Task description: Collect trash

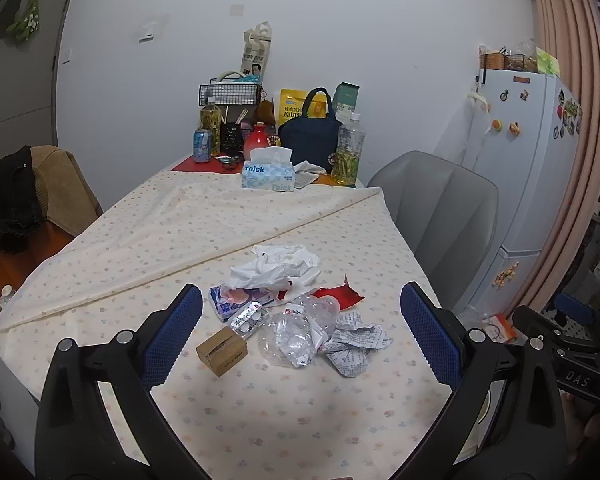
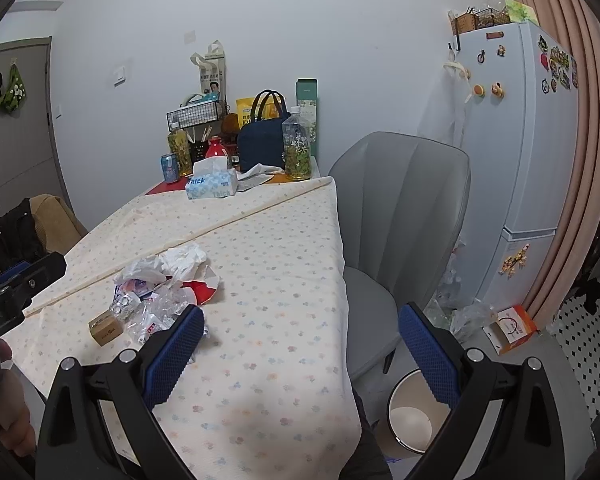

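A heap of trash lies on the flowered tablecloth (image 1: 260,412): a small brown cardboard box (image 1: 222,351), a crushed clear plastic bottle (image 1: 296,332), crumpled printed paper (image 1: 356,344), a white plastic bag (image 1: 280,268), a red scrap (image 1: 340,294) and a blister pack (image 1: 248,318). My left gripper (image 1: 300,336) is open and empty, hovering above the heap. My right gripper (image 2: 300,352) is open and empty over the table's right edge; the heap (image 2: 160,292) lies to its left. A white bin (image 2: 412,420) stands on the floor below, beside the table.
A grey chair (image 2: 400,220) stands at the table's right side. A tissue box (image 1: 268,176), bottles, a can and a navy bag (image 1: 308,136) crowd the far end. A fridge (image 2: 532,160) stands right. A chair with clothes (image 1: 28,200) stands left.
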Available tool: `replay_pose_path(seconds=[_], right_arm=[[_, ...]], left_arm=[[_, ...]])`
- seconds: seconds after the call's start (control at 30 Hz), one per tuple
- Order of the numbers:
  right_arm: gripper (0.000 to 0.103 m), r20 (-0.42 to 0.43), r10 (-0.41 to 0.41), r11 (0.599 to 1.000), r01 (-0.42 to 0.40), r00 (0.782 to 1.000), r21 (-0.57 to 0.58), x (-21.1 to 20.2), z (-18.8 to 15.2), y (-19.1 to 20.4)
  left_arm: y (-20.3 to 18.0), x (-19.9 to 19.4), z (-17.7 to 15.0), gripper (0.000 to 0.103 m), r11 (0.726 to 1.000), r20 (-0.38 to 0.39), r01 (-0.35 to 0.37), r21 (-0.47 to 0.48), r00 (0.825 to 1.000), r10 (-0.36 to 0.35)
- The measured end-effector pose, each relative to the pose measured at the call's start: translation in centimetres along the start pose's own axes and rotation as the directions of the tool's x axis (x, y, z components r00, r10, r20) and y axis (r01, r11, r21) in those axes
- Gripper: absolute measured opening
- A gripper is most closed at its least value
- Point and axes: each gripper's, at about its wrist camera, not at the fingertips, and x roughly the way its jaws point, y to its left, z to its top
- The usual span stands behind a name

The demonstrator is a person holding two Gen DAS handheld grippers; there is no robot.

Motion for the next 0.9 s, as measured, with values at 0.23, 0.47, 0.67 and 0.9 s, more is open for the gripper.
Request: replay_pose_path(seconds=[0.23, 0.47, 0.67, 0.9], right_arm=[[0.095, -0.002, -0.005, 1.0, 0.005, 1.0, -0.005, 0.2, 0.0, 0.1], [0.095, -0.016, 0.059, 0.998, -0.06, 0.998, -0.017, 1.1, -0.4, 0.9], [0.095, -0.056, 0.143, 0.989, -0.144, 0.988, -0.017, 3.1, -1.1, 2.8], [0.091, -0.122, 0.209, 0.975, -0.216, 0.97, -0.047, 5.8, -1.8, 5.8]], left_arm=[[0.0, 0.5, -0.3, 0.099, 1.0, -0.016, 0.005, -0.007, 1.0, -0.005], [1.2, 1.6, -1.0, 0.098, 0.999, -0.049, 0.005, -0.041, 0.999, -0.007], [2.9, 2.8, -1.7, 0.098, 0.997, -0.084, -0.022, -0.073, 0.996, 0.016], [6.2, 4.2, -2.9, 0.098, 0.989, -0.128, -0.084, -0.118, 0.989, 0.069]])
